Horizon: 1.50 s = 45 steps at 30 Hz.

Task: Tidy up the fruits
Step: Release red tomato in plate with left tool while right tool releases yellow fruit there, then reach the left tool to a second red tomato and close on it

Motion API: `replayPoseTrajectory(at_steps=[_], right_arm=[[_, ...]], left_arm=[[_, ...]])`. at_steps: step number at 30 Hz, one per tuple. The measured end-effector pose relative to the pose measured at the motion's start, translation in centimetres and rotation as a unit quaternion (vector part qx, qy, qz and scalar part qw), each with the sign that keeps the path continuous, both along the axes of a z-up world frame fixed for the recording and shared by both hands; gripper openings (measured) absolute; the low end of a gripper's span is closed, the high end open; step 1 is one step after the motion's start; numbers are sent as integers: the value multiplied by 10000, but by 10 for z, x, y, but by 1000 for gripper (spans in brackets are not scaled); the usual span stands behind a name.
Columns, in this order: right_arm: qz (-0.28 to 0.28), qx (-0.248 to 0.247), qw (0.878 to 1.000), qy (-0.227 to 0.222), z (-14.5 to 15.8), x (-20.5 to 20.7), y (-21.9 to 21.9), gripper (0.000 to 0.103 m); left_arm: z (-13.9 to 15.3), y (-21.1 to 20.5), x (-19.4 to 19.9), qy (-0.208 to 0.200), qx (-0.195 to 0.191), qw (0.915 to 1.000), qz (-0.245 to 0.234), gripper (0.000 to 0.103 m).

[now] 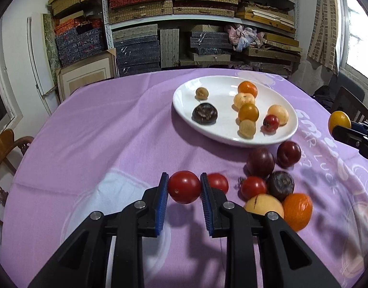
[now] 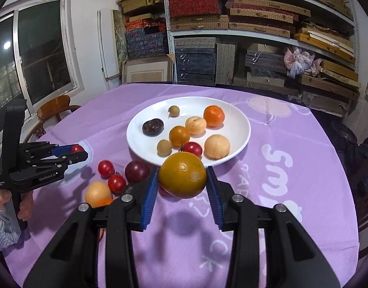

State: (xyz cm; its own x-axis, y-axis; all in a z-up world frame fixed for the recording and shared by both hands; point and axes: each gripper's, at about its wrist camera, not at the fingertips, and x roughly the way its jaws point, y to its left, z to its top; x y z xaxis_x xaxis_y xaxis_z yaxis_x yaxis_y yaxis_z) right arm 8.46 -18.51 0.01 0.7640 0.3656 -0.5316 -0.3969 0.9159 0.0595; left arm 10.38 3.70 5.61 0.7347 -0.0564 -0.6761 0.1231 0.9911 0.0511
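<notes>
Left wrist view. Left gripper [image 1: 184, 187]: clenched on a red tomato [image 1: 184, 187], which sat between the two blue pads, clear of the purple cloth [image 1: 100, 144]. White plate [image 1: 275, 136], the landmark: ahead of the fingers and off to their right, holding seven fruits. Loose fruit on the near side of the plate: a second tomato [image 1: 218, 182] just behind the right pad, two plums [image 1: 260, 162], a small tomato [image 1: 253, 187], a dark fruit [image 1: 280, 185], a pale fruit [image 1: 264, 206], an orange [image 1: 298, 211].

Right wrist view. Right gripper [image 2: 182, 178]: grasping a yellow-orange citrus [image 2: 182, 178] pad to pad, lifted off the cloth. The plate's near rim lay straight ahead of the fingers, just beyond the citrus. The left gripper showed well to the left of the plate, a person's hand [image 2: 25, 206] on its grip.

Judgement: the right hand looked nearer the plate and needed only a short forward carry; the left had to cross rightward. Both fruits were round, so no long axis mattered.
</notes>
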Motion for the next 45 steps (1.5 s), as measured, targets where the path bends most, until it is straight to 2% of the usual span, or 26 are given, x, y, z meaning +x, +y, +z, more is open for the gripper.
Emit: replayPoseTrajectory(at_steps=[3, 6, 8, 14, 15, 16, 18, 20, 23, 25, 27, 29, 33, 37, 45], right_arm=[[-160, -93, 9998, 87, 13, 32, 6, 39], [-354, 25, 9990, 265, 16, 68, 10, 39], [-454, 137, 9981, 402, 14, 91, 11, 39], [-555, -107, 9960, 685, -3, 135, 28, 39], [-544, -95, 9959, 715, -6, 138, 29, 42], [-540, -63, 9960, 707, -8, 139, 28, 53], [-606, 31, 9967, 544, -6, 133, 24, 62], [-577, 161, 9972, 445, -4, 124, 18, 65], [-539, 300, 9977, 287, 3, 98, 5, 72], [-543, 428, 9975, 169, 5, 75, -5, 89], [-624, 557, 9965, 43, 3, 49, -16, 96], [-645, 773, 9949, -21, -4, 26, -28, 97], [-789, 1108, 9907, -1, -26, 3, -47, 99], [-882, 1302, 9875, 98, -28, 5, -59, 99], [-741, 949, 9927, 9, -29, 4, -48, 99]], left_arm=[[20, -8, 29, 26, -286, 9996, -58, 27], [26, -23, 59, 127, -424, 9990, -114, 27], [23, -35, 77, 228, -438, 9987, -137, 27], [-3, -57, 112, 612, -487, 9969, -124, 27], [-7, -58, 115, 665, -496, 9965, -91, 27], [-9, -57, 116, 700, -554, 9960, -81, 28], [-9, -53, 115, 693, -642, 9955, -100, 39], [-4, -49, 108, 569, -601, 9965, -82, 52], [4, -36, 93, 467, -632, 9969, -95, 58], [6, -24, 78, 405, -625, 9972, -22, 60], [5, -10, 59, 347, -585, 9976, 116, 64], [1, 3, 42, 340, -604, 9971, 309, 73], [-12, 16, 20, 580, -790, 9947, 304, 73], [-19, 13, 11, 475, -738, 9957, 296, 73], [-33, -8, 16, 445, -367, 9983, 55, 73]])
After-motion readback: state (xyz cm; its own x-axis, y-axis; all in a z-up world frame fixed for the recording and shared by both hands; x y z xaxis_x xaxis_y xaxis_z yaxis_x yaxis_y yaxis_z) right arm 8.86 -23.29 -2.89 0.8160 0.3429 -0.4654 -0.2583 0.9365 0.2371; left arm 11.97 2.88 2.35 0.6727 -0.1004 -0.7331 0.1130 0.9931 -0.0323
